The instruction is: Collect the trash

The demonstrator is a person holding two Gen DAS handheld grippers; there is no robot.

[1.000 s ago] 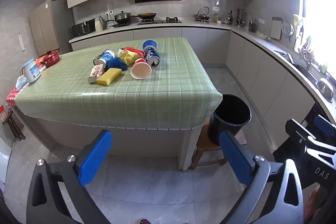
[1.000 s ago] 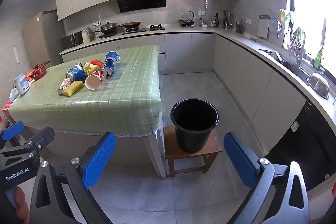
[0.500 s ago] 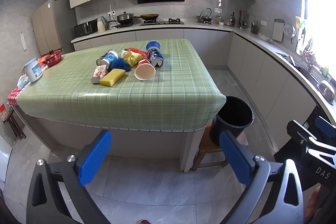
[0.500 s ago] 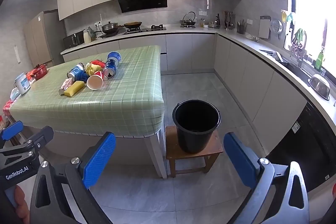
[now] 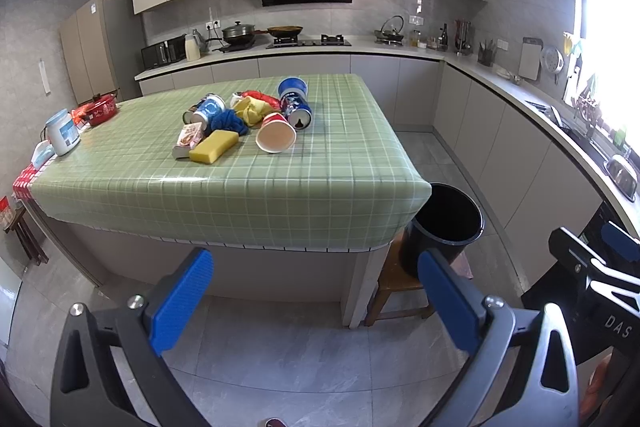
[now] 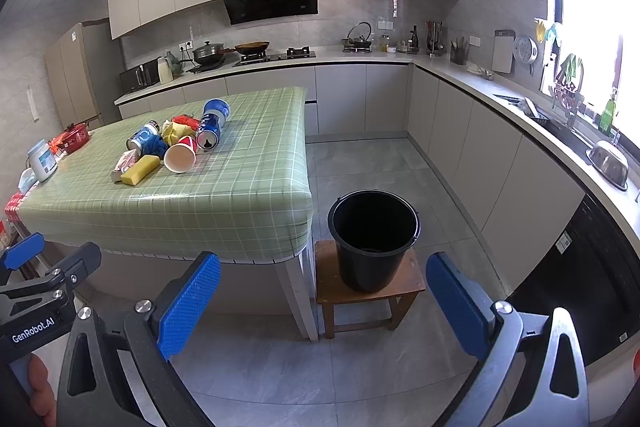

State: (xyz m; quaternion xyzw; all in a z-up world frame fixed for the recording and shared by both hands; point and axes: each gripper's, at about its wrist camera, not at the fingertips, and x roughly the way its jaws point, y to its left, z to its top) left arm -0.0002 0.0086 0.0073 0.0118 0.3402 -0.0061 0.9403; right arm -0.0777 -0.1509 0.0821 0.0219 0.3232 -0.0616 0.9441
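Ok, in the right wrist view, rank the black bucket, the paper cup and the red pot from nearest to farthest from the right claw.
1. Black bucket: on the wooden stool, just ahead of the right claw.
2. Paper cup: lying on its side mid-table, to the left.
3. Red pot: far left end of the table.
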